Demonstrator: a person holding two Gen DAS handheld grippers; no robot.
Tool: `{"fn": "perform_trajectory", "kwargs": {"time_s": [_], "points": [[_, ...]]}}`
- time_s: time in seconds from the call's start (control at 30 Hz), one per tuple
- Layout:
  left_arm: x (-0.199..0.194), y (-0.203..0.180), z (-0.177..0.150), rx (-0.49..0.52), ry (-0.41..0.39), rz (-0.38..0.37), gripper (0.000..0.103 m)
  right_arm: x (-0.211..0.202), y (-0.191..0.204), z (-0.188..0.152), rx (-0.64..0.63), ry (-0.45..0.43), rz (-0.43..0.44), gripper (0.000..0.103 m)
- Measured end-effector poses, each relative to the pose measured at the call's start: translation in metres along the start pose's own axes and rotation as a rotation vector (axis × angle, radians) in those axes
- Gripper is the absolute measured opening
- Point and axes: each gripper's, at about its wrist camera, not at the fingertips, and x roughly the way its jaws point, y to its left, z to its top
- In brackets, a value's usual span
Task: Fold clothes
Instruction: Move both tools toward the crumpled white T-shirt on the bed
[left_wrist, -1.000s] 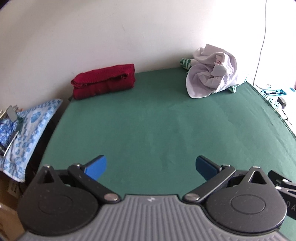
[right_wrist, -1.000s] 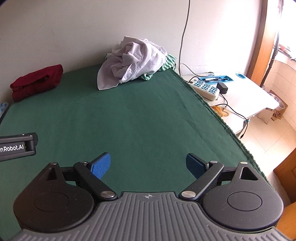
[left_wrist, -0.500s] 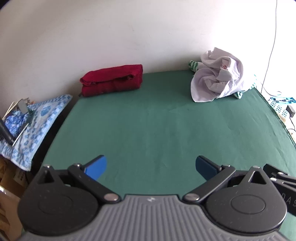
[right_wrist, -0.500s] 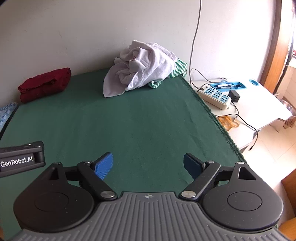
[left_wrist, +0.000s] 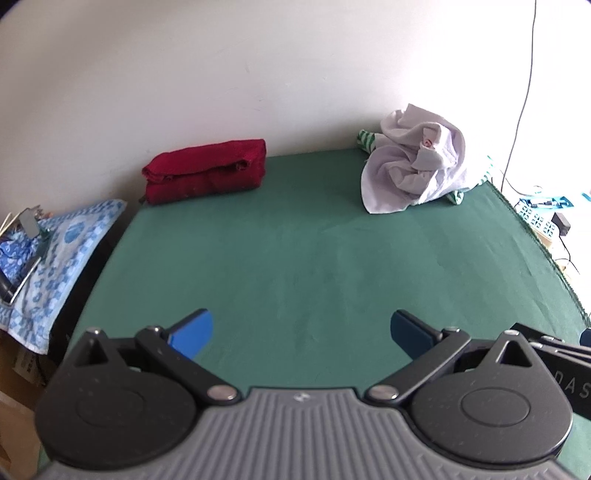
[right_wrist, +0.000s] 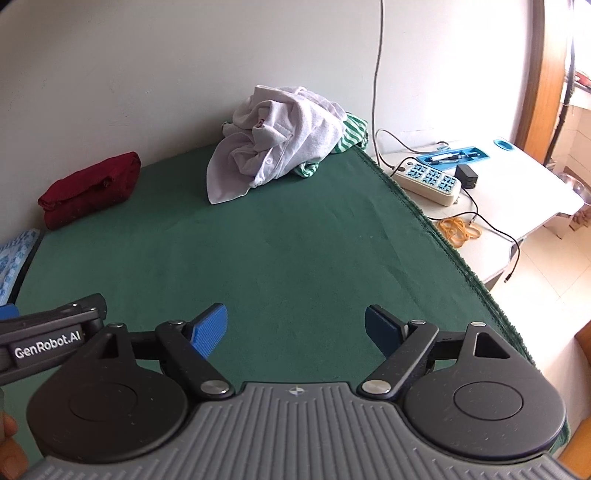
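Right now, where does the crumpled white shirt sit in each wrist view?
Left wrist view: the crumpled white shirt is upper right, at the table's far right corner.
Right wrist view: the shirt is upper centre, against the wall.
Shared landmark: the folded red garment lies to its left in both, on the same green table cover.

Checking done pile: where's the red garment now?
Red garment lies folded at the table's far left, against the wall, in both views; white shirt is heaped far right.
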Motion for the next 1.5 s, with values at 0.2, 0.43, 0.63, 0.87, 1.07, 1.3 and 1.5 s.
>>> {"fn": "perform_trajectory", "kwargs": {"time_s": [0.2, 0.43, 0.63, 0.87, 1.07, 1.3, 1.5], "points": [[0.006, 0.006, 0.000, 0.016, 0.009, -0.031, 0.103, -0.008, 0.015, -0.007, 0.014, 0.008, -0.052, 0.083], [0.008, 0.008, 0.002, 0.040, 0.002, -0.067, 0.103, -0.007, 0.016, -0.011, 0.018, 0.011, -0.095, 0.083], [0.007, 0.008, 0.006, 0.048, -0.013, -0.081, 0.103, -0.012, 0.019, -0.010, 0.022, -0.038, -0.097, 0.083], [0.005, 0.011, 0.009, 0.040, -0.031, -0.073, 0.103, -0.016, 0.023, -0.005, -0.002, -0.081, -0.096, 0.083], [0.004, 0.014, 0.012, 0.030, -0.041, -0.048, 0.103, -0.015, 0.028, 0.000, -0.025, -0.090, -0.079, 0.084], [0.007, 0.020, 0.014, 0.016, -0.040, -0.024, 0.103, -0.010, 0.033, 0.002, -0.029, -0.097, -0.037, 0.084], [0.012, 0.022, 0.014, 0.007, -0.024, -0.008, 0.103, -0.007, 0.037, 0.001, -0.047, -0.095, -0.022, 0.084]]}}
